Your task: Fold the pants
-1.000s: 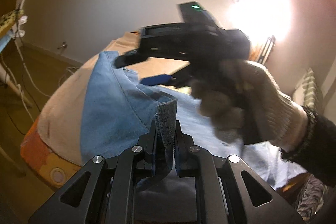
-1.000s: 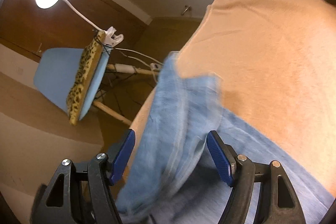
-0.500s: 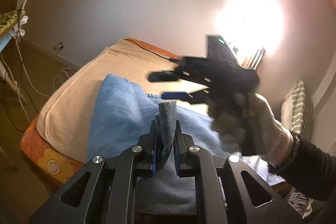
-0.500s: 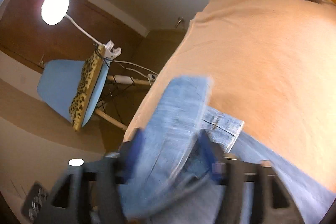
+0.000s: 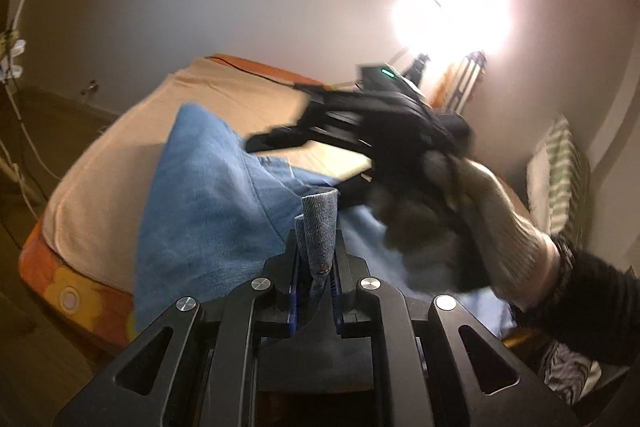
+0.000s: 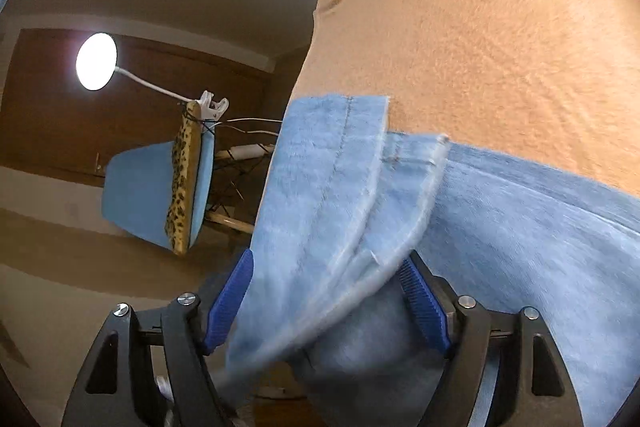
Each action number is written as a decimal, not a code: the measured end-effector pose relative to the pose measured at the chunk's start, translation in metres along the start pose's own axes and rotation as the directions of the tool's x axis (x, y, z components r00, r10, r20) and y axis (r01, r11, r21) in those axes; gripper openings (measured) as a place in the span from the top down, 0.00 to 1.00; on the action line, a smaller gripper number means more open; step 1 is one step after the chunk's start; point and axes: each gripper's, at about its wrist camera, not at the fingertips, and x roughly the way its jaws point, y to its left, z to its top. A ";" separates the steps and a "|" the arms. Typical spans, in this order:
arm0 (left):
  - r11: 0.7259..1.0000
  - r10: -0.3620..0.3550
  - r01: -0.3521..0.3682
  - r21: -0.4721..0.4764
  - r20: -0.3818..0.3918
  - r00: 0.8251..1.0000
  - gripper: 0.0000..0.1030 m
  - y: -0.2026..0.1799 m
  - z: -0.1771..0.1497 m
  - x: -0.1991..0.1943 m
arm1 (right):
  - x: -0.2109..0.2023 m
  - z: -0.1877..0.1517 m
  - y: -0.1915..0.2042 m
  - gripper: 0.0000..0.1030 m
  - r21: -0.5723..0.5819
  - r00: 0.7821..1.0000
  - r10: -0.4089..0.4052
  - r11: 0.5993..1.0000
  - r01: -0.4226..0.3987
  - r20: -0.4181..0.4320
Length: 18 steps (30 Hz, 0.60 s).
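Tilting downward, left tongs [image 5: 316, 267] pinching jeans [image 5: 208, 211]; right tongs [image 6: 328, 303] spread.

Both grippers [image 5: 316, 291] [image 6: 326, 301] are black with silver screws and blue ribbed pads [image 6: 424, 301]. The hand [image 5: 472, 211] wears a cream knit glove. Behind the glove sits a black sleeve [image 5: 600, 299].

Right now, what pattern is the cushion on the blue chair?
Leopard print cushion, tan with dark spots; clearest in the right wrist view.
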 end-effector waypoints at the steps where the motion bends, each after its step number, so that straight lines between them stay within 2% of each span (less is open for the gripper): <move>1: 1.000 -0.005 0.005 0.011 -0.008 1.000 0.90 -0.004 -0.002 0.001 | 0.002 0.002 -0.001 0.32 0.002 1.000 -0.007 1.000 0.007 0.005; 4: 1.000 -0.015 0.015 0.017 -0.018 1.000 0.90 -0.012 -0.004 0.000 | 0.002 0.007 -0.002 0.60 -0.020 1.000 -0.013 1.000 0.013 0.015; 6: 1.000 -0.020 0.020 0.012 -0.025 1.000 0.90 -0.013 -0.006 0.001 | -0.002 0.005 0.004 0.84 -0.061 0.999 -0.023 0.998 0.025 0.026; 8: 1.000 -0.021 0.022 0.010 -0.030 0.999 0.90 -0.016 -0.008 0.001 | -0.011 0.002 0.012 0.94 -0.103 0.998 -0.037 0.994 0.042 0.053; 12: 0.999 -0.034 0.036 0.031 -0.038 0.999 0.90 -0.032 -0.012 0.001 | -0.045 -0.009 0.029 0.97 -0.202 0.989 -0.082 0.974 0.105 0.121; 18: 0.994 -0.084 0.087 0.068 -0.052 0.995 0.90 -0.070 -0.018 0.006 | -0.104 -0.032 0.041 0.97 -0.273 0.959 -0.158 0.936 0.221 0.233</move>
